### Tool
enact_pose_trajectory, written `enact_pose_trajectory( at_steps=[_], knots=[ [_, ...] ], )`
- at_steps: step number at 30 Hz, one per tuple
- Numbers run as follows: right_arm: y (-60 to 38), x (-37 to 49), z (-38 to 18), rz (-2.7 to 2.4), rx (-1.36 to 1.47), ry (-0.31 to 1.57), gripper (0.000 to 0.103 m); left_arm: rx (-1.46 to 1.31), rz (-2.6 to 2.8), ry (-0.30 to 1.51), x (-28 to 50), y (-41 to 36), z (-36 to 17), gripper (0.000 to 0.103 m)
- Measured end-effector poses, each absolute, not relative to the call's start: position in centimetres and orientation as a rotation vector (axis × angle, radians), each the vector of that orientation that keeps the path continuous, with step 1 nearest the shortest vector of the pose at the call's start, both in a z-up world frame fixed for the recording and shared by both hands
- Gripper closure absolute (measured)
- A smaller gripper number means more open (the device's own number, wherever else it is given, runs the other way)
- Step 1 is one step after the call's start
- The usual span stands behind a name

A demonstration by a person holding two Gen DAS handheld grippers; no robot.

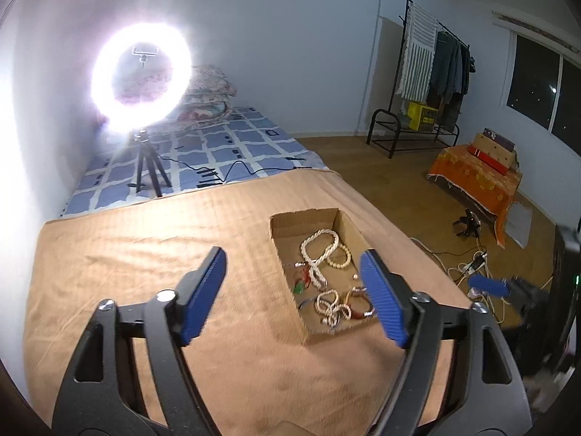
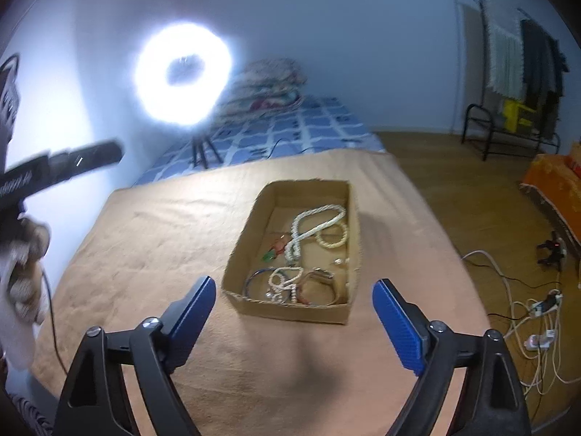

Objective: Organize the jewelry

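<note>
Left gripper (image 1: pixel 294 294): jaws spread wide, nothing between them, raised over the tan cloth (image 1: pixel 145 254) beside the cardboard box (image 1: pixel 290 223). Right gripper (image 2: pixel 294 312): likewise wide apart and empty, aimed at the box's near wall, probably lined up to reach in.

Box: shallow, open-topped, set mid-cloth, presumably to keep the jewelry together.

Contents: long white bead necklace (image 2: pixel 308 227), cream bead bracelet (image 2: pixel 332 238), bangles (image 2: pixel 319 287) tangled at the near end, small green piece (image 2: pixel 269 254).

Ring light (image 2: pixel 183 72): lit, beyond the cloth.
</note>
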State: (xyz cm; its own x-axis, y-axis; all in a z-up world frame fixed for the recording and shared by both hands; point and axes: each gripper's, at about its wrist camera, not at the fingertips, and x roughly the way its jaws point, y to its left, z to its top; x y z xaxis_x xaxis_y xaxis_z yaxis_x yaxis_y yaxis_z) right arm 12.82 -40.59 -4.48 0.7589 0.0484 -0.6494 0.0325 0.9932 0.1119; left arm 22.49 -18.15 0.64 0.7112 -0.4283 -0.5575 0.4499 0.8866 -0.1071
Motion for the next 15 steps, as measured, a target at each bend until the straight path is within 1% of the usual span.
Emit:
enact_pose_trajectory(
  at_steps=[3, 7, 11, 15],
  knots=[
    [-41.2, 12.0, -4.1, -0.018, 0.131, 0.688, 0.012, 0.052, -0.483, 0.604, 20.5, -17.9, 0.3, 0.018],
    [-42.0, 11.2, -3.7, -0.051, 0.149, 0.654, 0.004, 0.085, -0.484, 0.600, 18.6, -18.0, -0.1, 0.017],
    [-42.4, 10.8, -3.5, -0.063, 0.156, 0.633, 0.004, 0.098, -0.480, 0.590, 17.3, -18.1, -0.4, 0.006],
    [-42.7, 10.6, -3.6, -0.086, 0.162, 0.610, 0.000, 0.106, -0.476, 0.582, 16.5, -18.0, -0.6, 0.003]
  ],
)
